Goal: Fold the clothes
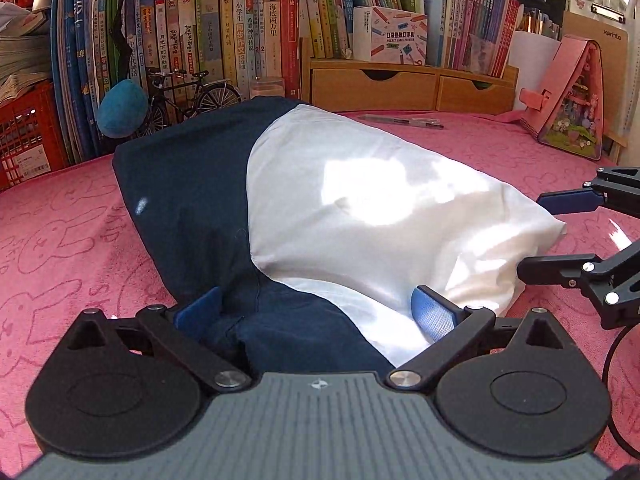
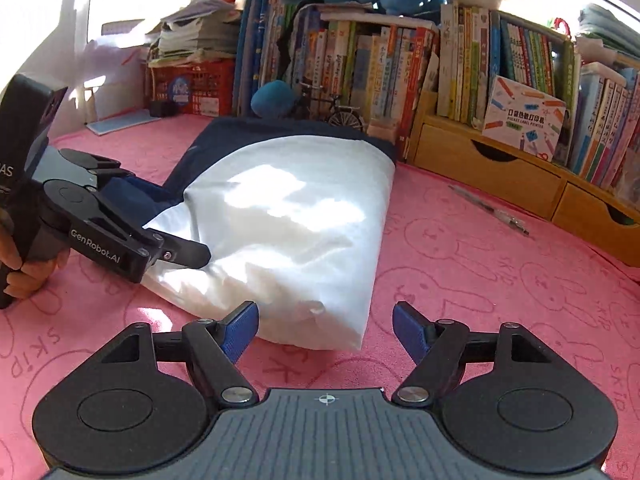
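Left wrist view has the folded navy-and-white garment (image 1: 320,208) lying flat on the pink bunny-print cloth (image 1: 60,240), apparently set down so its next fold can be squared. The left gripper (image 1: 320,312) straddles the garment's near edge, jaws spread wide, pads clamping nothing. The right gripper (image 2: 324,332) hovers just off the garment's white corner, jaws apart and empty.

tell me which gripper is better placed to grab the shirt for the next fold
Left, probably. The left gripper is open with the shirt already lying between its fingers. The right gripper is open too, but short of the white corner.
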Demonstrator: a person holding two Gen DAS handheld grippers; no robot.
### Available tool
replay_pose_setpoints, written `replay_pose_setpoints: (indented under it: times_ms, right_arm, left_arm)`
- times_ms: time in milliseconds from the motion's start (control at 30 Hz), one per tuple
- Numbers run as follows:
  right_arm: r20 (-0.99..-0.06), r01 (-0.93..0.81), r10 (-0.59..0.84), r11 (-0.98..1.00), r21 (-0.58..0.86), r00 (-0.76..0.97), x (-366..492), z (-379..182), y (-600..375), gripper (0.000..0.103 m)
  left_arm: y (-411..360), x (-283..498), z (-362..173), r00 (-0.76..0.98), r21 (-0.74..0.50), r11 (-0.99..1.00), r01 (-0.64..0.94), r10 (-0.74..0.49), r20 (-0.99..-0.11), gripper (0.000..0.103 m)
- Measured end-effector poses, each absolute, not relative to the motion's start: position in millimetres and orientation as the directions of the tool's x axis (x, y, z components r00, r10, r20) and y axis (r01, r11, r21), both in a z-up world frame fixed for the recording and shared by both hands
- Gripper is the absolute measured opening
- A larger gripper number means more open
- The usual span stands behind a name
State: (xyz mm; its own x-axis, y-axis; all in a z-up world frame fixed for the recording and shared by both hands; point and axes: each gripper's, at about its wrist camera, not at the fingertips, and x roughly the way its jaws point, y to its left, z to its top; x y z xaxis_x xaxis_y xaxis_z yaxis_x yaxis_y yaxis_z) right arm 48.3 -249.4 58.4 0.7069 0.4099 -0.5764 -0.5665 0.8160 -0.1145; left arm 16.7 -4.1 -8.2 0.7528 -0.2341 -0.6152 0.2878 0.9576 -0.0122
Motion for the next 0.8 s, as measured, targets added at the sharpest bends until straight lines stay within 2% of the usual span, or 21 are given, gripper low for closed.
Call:
replay_pose_setpoints:
  times_ms: [100, 267, 367, 433, 533, 800]
  right_arm:
    - [-0.565, -0.492, 0.34, 0.86, -0.137, 0.752, 60.6, 54.7, -254.0, 0.093]
    - [-0.602, -0.413, 0.269, 0.904, -0.111, 0.752, 66.7, 44.4, -284.2, 0.101]
    - [-0.632, -0.348, 0.277, 0.937, 0.012, 0.724, 68.9, 45.1, -314.9, 0.097]
    - [-0.627, -0.326, 0.345, 0.933, 0.149, 0.699, 70.2, 48.4, -339.7, 0.097]
    - [-0.578, -0.298, 0.483, 0.872, 0.389, 0.658, 76.4, 50.6, -368.9, 0.097]
    - [-0.561, -0.345, 0.577, 0.812, 0.47, 0.593, 108.1, 46.0, -325.2, 0.096]
  left_arm:
    - [-5.9, 15.7, -8.5, 0.749, -0.008, 0.951, 0.308, -0.247, -0.615, 0.102]
    - [-9.3, 11.4, -8.9, 0.742, 0.016, 0.936, 0.352, -0.268, -0.614, 0.103]
    - [-6.4, 4.1, -8.6, 0.746, 0.046, 0.934, 0.355, -0.253, -0.616, 0.103]
    - [0.3, -4.8, -8.8, 0.741, 0.053, 0.932, 0.36, -0.25, -0.623, 0.103]
    - [21.8, -12.2, -8.7, 0.711, -0.049, 0.939, 0.34, -0.291, -0.641, 0.103]
    - [37.6, -24.6, 6.7, 0.663, -0.121, 0.96, 0.253, -0.262, -0.701, 0.103]
